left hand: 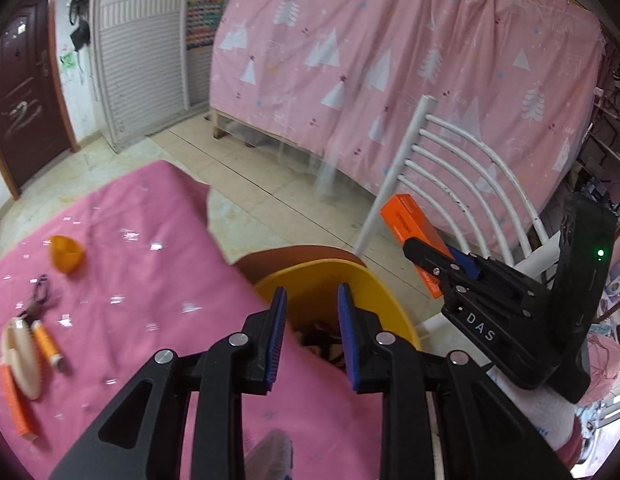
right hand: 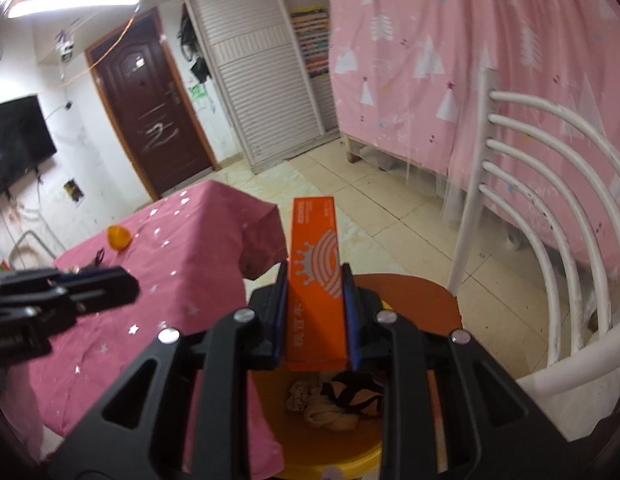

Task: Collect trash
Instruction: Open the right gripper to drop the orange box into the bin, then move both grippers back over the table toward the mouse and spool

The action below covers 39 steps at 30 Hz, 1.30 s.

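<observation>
**Right gripper clamps orange box above the yellow bin**

Right gripper (right hand: pixel 314 300) has its two blue pads pressed against the long sides of an orange box (right hand: pixel 314 264), which stands lengthwise between them and points away from the camera. White printing, a crown and curved bands, covers the upper face of the box. From the left wrist view the same box (left hand: pixel 414 236) sticks out past the right gripper (left hand: pixel 434 258), tilted, in front of the white chair.

Directly under the held box sits a yellow bin (right hand: pixel 350 452), with crumpled wrappers (right hand: pixel 342 400) in tan, white and black lying inside. The bin rests on a round brown stool (right hand: pixel 422 300), just beside the corner of a table draped in a pink cloth (right hand: pixel 157 280) speckled with small silver stars.

Left gripper (left hand: pixel 312 304) hangs over the near rim of the yellow bin (left hand: pixel 374 284) with its jaws drawn close, a narrow gap between the blue pads and nothing held.

On the pink cloth (left hand: pixel 149 272), well apart from the bin, lie an orange cup-shaped piece (left hand: pixel 66 258), a small dark tangle like wire (left hand: pixel 39 290), and orange-and-cream items (left hand: pixel 21 372) near the left edge.

Behind the stool stands a white chair (right hand: pixel 550 200) with curved bars. A pink curtain (right hand: pixel 450 40) printed with white trees hangs beyond it, and a dark brown door (right hand: pixel 149 120) and a slatted white cabinet (right hand: pixel 261 80) line the far wall.
</observation>
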Available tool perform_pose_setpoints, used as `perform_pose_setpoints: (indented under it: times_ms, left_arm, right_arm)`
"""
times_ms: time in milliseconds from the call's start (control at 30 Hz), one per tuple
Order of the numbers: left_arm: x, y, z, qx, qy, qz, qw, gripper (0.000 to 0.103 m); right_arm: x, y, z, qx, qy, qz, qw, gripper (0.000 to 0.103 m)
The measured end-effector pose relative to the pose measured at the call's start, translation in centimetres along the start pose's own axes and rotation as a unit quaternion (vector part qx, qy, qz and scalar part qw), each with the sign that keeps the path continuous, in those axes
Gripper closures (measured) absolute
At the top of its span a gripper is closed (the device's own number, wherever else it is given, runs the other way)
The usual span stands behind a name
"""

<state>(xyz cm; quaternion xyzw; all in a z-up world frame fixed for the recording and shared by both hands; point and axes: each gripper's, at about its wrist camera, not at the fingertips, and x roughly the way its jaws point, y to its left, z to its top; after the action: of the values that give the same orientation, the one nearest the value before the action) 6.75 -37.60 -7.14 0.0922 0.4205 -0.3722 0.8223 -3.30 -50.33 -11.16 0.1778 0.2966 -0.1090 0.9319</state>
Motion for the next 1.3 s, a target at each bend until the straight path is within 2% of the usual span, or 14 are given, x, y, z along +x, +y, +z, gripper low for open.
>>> perform_pose_setpoints:
  times_ms: [167, 300, 467, 500, 533, 567, 600, 633, 667, 833, 900, 967, 1133, 1300]
  left_arm:
    - [2.7, -0.5, 0.7, -0.023, 0.025, -0.044, 0.9985, 0.085]
    - [3.7, -0.1, 0.5, -0.035, 0.03, -0.039, 0.9982, 0.085]
    - [2.5, 1.4, -0.3, -0.055, 0.035, -0.053, 0.9965, 0.083]
    - [1.9, 1.7, -0.4, -0.056, 0.028, -0.047, 0.9969, 0.08]
    - [0.9, 2.2, -0.8, -0.057, 0.016, -0.038, 0.9975, 0.072]
    - [0.3, 2.6, -1.0, -0.059, 0.011, -0.032, 0.9977, 0.061]
    - [-0.3, 3.0, -1.3, -0.062, 0.006, -0.025, 0.9977, 0.057]
    - [-1.1, 3.6, -1.7, -0.064, 0.001, -0.013, 0.9979, 0.051]
    - [-2.0, 4.2, -2.0, -0.063, -0.004, 0.002, 0.998, 0.048]
    - [-5.5, 7.0, -3.4, -0.06, -0.019, 0.075, 0.9952, 0.045]
    - [-6.7, 8.8, -3.7, -0.069, -0.023, 0.093, 0.993, 0.042]
    - [-7.9, 11.0, -4.5, -0.082, -0.025, 0.114, 0.9898, 0.039]
    - [-9.6, 15.9, -6.2, -0.112, -0.019, 0.158, 0.9808, 0.036]
    - [-9.9, 19.3, -7.6, -0.129, -0.007, 0.191, 0.9731, 0.036]
  right_arm:
    - [0.0, -0.7, -0.1, 0.024, -0.002, 0.018, 1.0, 0.08]
    - [0.8, -0.7, -0.2, 0.023, 0.006, 0.027, 0.999, 0.08]
    - [1.8, -0.3, -0.7, 0.022, 0.019, 0.035, 0.999, 0.08]
    - [1.8, -0.2, -0.7, 0.021, 0.019, 0.036, 0.999, 0.08]
    - [1.7, -0.1, -0.7, 0.02, 0.018, 0.039, 0.999, 0.078]
    - [1.7, 0.1, -0.7, 0.019, 0.017, 0.042, 0.999, 0.069]
    - [1.7, 0.2, -0.8, 0.019, 0.017, 0.044, 0.999, 0.061]
    - [1.7, 0.3, -0.8, 0.02, 0.017, 0.049, 0.998, 0.046]
    - [1.7, 0.5, -0.9, 0.021, 0.017, 0.055, 0.998, 0.043]
    - [1.3, 2.5, -0.8, 0.002, 0.008, 0.061, 0.998, 0.043]
    - [1.0, 3.3, -0.7, -0.003, 0.004, 0.07, 0.998, 0.036]
    - [0.6, 4.0, -0.7, -0.001, -0.003, 0.085, 0.996, 0.023]
    - [0.3, 5.5, -0.8, -0.007, 0.0, 0.11, 0.994, 0.023]
    - [1.1, 7.7, -0.9, -0.012, 0.016, 0.138, 0.99, 0.016]
